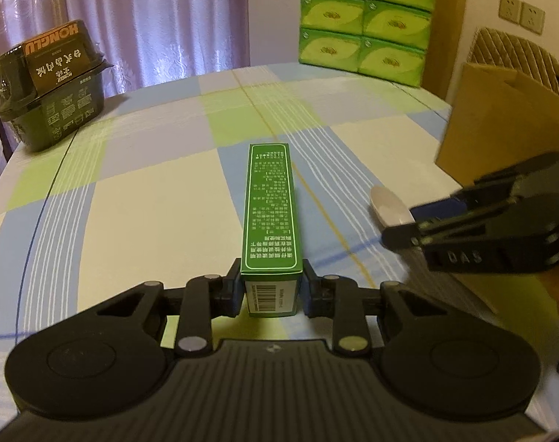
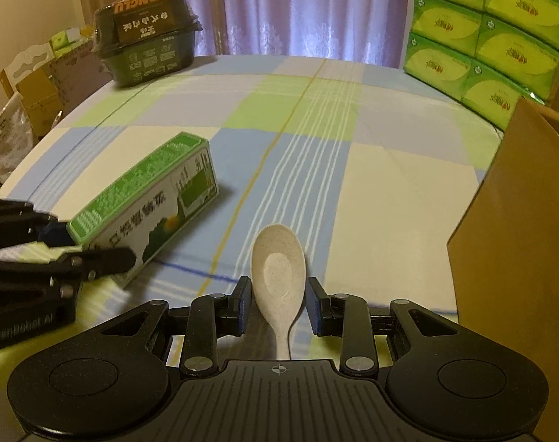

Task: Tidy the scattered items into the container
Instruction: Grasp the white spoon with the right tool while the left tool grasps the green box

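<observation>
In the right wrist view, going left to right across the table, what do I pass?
Left gripper shut on the green box → white spoon between the right gripper fingers → cardboard box at the right edge.

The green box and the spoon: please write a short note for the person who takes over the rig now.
Left hand-held gripper: shut on the green box, which lies on the tablecloth.
Right hand-held gripper: open, fingers on both sides of the white spoon, no contact visible.
Cardboard box stands at the right.
Done: nothing seen in it yet.
Left: grip the spoon, carry both across. The black food tub may follow.
</observation>
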`<state>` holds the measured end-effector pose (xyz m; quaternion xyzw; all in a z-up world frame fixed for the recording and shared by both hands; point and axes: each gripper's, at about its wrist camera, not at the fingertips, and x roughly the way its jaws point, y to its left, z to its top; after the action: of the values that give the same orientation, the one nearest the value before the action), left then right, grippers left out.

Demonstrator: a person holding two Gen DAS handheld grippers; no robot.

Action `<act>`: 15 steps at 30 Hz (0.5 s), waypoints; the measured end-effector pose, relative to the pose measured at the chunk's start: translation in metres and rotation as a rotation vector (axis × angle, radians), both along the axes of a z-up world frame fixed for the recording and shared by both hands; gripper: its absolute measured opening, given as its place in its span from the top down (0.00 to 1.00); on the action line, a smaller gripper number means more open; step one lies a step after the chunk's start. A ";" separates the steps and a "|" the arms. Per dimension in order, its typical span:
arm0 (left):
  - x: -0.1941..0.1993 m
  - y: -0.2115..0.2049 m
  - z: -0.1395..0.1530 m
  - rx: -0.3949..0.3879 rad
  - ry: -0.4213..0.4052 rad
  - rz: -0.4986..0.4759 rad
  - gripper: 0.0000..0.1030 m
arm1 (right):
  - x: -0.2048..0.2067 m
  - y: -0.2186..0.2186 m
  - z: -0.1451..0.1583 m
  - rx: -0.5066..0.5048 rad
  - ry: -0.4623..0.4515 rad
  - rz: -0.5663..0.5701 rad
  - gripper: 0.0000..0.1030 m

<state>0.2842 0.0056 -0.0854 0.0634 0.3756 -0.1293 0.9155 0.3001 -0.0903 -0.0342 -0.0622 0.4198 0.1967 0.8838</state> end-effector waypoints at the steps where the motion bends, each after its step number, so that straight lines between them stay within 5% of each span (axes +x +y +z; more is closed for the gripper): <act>1: -0.008 -0.001 0.001 0.002 0.008 -0.001 0.76 | -0.004 0.000 0.001 0.007 0.005 -0.005 0.67; 12: -0.122 -0.011 0.009 0.015 0.095 0.028 0.76 | -0.099 -0.016 0.021 0.055 0.044 0.017 0.67; 14: -0.133 -0.009 0.013 0.011 0.102 0.037 0.71 | -0.118 -0.021 0.022 0.048 0.048 0.019 0.67; 15: -0.136 -0.009 0.015 0.014 0.100 0.040 0.61 | -0.125 -0.024 0.023 0.043 0.049 0.019 0.67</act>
<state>0.1483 -0.0031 -0.0705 0.0556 0.4230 -0.1112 0.8976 0.1748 -0.1138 -0.0115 -0.0422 0.4363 0.2157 0.8726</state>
